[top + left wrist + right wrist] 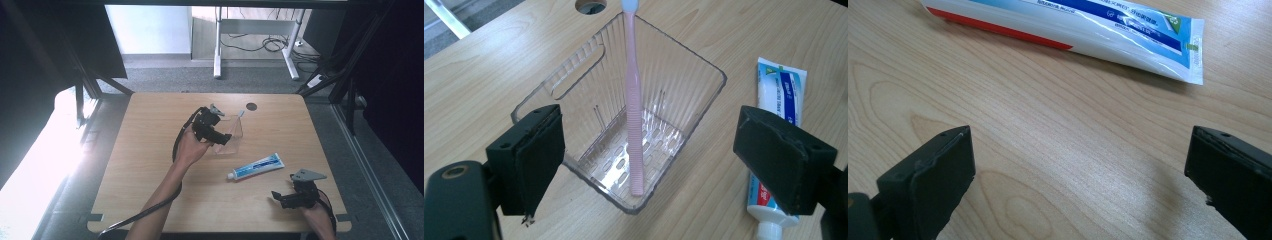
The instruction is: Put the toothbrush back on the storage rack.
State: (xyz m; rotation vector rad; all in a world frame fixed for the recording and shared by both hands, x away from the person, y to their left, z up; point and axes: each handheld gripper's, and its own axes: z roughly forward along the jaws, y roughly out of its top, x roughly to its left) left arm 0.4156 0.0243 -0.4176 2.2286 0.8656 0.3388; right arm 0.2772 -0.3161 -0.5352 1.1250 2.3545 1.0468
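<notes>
Pink plastic toothbrush [634, 115] upright in clear ribbed plastic bin [589, 65]; left gripper [649, 155] released above it; right gripper [1080, 175] released near white-blue toothpaste tube [1073, 25]

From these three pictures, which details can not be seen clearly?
- Toothbrush: in the left gripper view the top edge cuts off its head, so the bristles stay unseen.
- Toothpaste tube: in the right gripper view the cap end is cut off; its print is too small to read.
- Clear holder: in the high view the left hand-held gripper covers part of it.
</notes>
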